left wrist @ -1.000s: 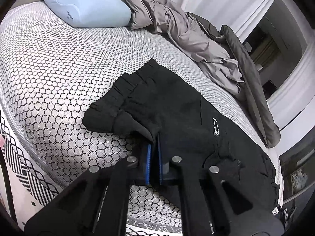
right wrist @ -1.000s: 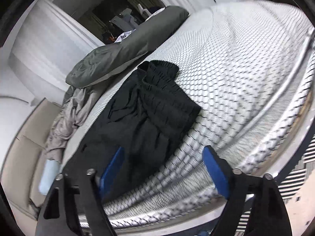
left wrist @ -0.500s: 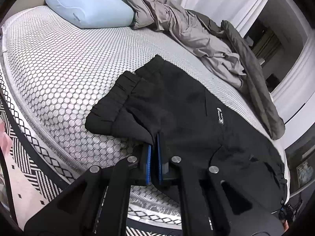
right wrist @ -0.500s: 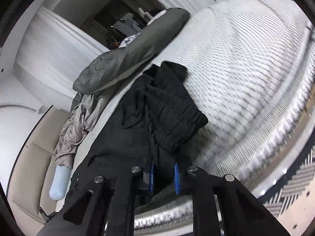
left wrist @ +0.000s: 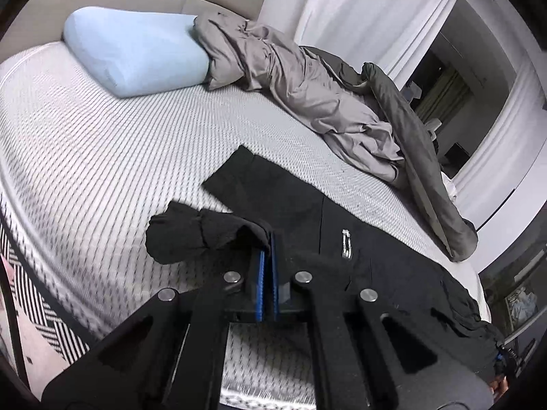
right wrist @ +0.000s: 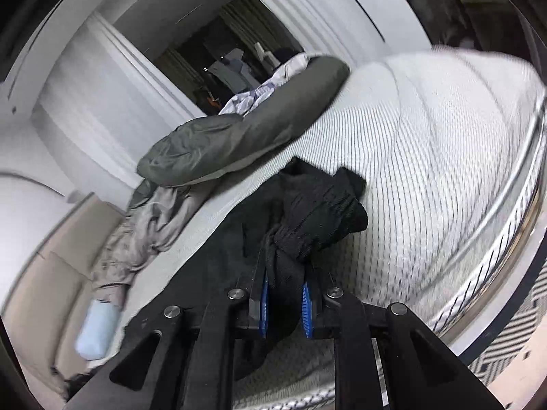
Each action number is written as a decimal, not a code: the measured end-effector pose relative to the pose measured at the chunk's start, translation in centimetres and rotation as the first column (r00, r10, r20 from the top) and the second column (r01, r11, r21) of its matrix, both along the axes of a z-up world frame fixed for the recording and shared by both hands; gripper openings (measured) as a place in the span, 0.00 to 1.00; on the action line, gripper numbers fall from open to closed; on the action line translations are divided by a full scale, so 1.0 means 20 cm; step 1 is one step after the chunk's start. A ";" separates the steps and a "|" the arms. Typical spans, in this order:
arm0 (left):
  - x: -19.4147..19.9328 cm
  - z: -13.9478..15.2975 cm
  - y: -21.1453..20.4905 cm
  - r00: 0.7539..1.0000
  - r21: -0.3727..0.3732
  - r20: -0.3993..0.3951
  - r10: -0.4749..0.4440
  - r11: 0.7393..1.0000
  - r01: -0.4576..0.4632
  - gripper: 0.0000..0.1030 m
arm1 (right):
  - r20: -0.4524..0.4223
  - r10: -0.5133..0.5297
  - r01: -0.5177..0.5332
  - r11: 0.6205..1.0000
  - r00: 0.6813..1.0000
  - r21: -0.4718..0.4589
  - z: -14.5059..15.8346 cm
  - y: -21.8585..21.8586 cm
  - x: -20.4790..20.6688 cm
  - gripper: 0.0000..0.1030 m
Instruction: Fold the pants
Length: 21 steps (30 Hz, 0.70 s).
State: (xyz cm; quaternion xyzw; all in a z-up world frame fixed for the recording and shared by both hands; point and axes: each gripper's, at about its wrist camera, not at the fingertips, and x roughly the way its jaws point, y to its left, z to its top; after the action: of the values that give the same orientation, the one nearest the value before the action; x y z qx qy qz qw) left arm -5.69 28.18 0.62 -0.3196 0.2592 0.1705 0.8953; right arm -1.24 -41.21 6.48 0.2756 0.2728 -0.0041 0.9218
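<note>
Black pants point(left wrist: 342, 225) lie stretched across the white patterned mattress point(left wrist: 102, 157). My left gripper point(left wrist: 267, 253) is shut on one leg cuff of the pants and holds it lifted off the bed; the other cuff point(left wrist: 239, 174) lies flat beyond it. In the right wrist view my right gripper point(right wrist: 285, 287) is shut on the bunched elastic waistband end of the pants point(right wrist: 318, 212), also raised above the mattress point(right wrist: 427, 157). The stretch of cloth between the two grippers sags onto the bed.
A light blue pillow point(left wrist: 136, 54) lies at the head of the bed. A crumpled grey sheet point(left wrist: 307, 85) and a dark green duvet point(left wrist: 420, 157) are heaped along the far side, the duvet also in the right wrist view point(right wrist: 239, 136). The mattress edge and a black-and-white rug point(left wrist: 37, 304) are near.
My right gripper closed on the waistband end and lifted it. My left gripper, shut throughout, raised its cuff off the mattress, which pulled the near leg up and left the far cuff flat.
</note>
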 end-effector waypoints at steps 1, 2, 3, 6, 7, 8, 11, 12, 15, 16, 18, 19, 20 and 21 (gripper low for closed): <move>0.04 0.02 0.02 1.000 -0.002 -0.004 -0.001 1.000 0.001 0.01 | 0.002 -0.012 0.013 1.000 1.000 -0.020 0.04 0.02 0.02 0.14; 0.08 0.05 0.04 1.000 -0.001 -0.008 -0.003 1.000 0.003 0.01 | 0.000 -0.023 0.023 0.999 1.000 -0.040 0.07 0.04 0.05 0.14; 0.13 0.08 0.06 1.000 0.009 -0.016 -0.003 1.000 0.003 0.01 | -0.005 -0.035 0.035 0.998 0.999 -0.051 0.10 0.06 0.09 0.14; 0.33 0.16 0.11 0.999 0.033 -0.048 -0.013 0.999 0.015 0.01 | -0.026 -0.049 0.047 0.997 0.998 -0.067 0.18 0.10 0.26 0.14; 0.44 0.18 0.13 0.998 0.036 -0.067 -0.019 0.999 0.022 0.01 | -0.027 -0.053 0.051 0.996 0.998 -0.073 0.20 0.10 0.33 0.14; 0.53 0.19 0.15 0.996 0.040 -0.088 -0.030 0.999 0.034 0.01 | -0.032 -0.057 0.054 0.995 0.998 -0.085 0.23 0.11 0.42 0.14; 0.87 0.20 0.22 0.987 0.083 -0.163 -0.014 0.996 0.028 0.02 | -0.055 -0.064 0.057 0.991 0.996 -0.124 0.26 0.14 0.73 0.14; 0.96 0.19 0.25 0.985 0.086 -0.174 -0.003 0.996 0.018 0.08 | -0.069 -0.062 0.052 0.989 0.996 -0.136 0.26 0.16 0.86 0.14; 1.26 0.09 0.35 0.975 0.056 -0.222 -0.008 0.998 0.021 0.60 | -0.105 -0.044 0.027 0.987 0.993 -0.156 0.20 0.21 1.28 0.24; 1.33 0.05 0.39 0.966 0.049 -0.258 -0.003 0.999 0.016 0.67 | -0.134 -0.033 0.011 0.986 0.990 -0.164 0.17 0.23 1.41 0.42; 1.43 0.00 0.45 0.960 0.025 -0.280 -0.019 0.999 0.027 0.68 | -0.198 -0.041 0.001 0.981 0.979 -0.196 0.09 0.25 1.65 0.60; 1.44 -0.02 0.47 0.959 0.017 -0.283 -0.021 1.000 0.027 0.68 | -0.215 -0.060 0.010 0.974 0.975 -0.227 0.06 0.26 1.72 0.61; 1.44 -0.02 0.48 0.959 0.019 -0.284 -0.016 1.000 0.022 0.72 | -0.231 -0.075 0.015 0.967 0.970 -0.253 0.03 0.27 1.75 0.61; 1.42 0.00 0.49 0.963 0.033 -0.270 -0.012 0.999 0.022 0.79 | -0.243 -0.080 0.013 0.964 0.967 -0.265 0.02 0.27 1.76 0.61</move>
State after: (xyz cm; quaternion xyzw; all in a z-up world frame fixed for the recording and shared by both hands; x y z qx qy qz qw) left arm 22.74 37.93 0.55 -0.2753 0.3783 0.2092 0.8587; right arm 34.04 -35.73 6.91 0.1551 0.3780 -0.0966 0.9076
